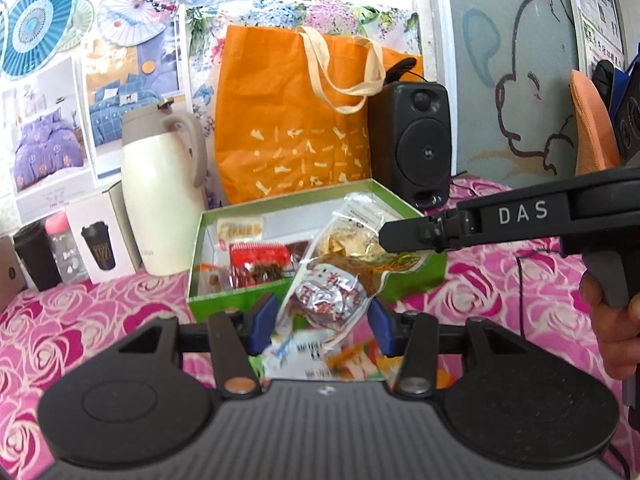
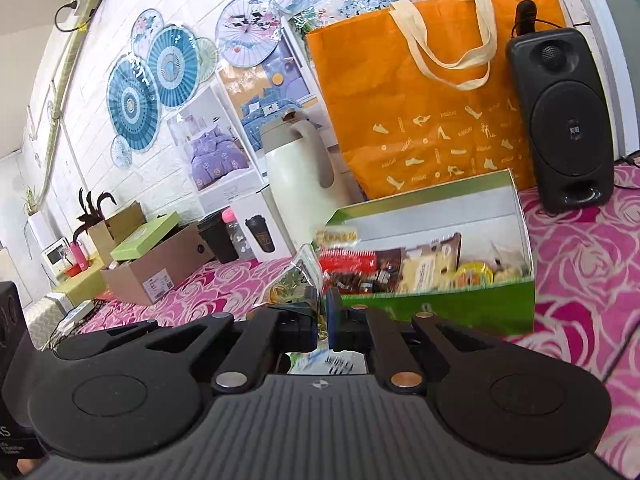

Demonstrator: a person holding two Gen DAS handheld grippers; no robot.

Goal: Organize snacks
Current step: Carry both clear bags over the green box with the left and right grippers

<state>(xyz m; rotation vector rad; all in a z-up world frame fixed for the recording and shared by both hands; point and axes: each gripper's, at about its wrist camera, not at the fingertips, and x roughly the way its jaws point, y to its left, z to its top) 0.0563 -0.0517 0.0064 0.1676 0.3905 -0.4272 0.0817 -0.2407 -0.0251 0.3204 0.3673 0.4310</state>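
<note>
Snacks sit in green box (image 1: 224, 300) at frame center in left wrist view, on pink rose cloth (image 1: 80, 312). Red pack (image 1: 260, 258) lies inside box w/ other wrappers. Left gripper (image 1: 322, 318) low center, blue pads spread wide either side of clear meat pack (image 1: 328, 296); can't tell if pads touch it. Printed packs (image 1: 320, 360) lie under it, blurred. Right gripper (image 1: 384, 236) enters from right of frame, tip at gold-filled clear bag (image 1: 356, 236) over box's right part.

Right wrist view: right gripper (image 2: 322, 320) low center, pads nearly together, pinching edge of clear bag (image 2: 304, 276), just left of box (image 2: 440, 308).

Behind box: orange bag (image 1: 288, 120), speaker (image 1: 416, 140), white jug (image 1: 160, 184), cup carton (image 1: 100, 240) at mid left.
</note>
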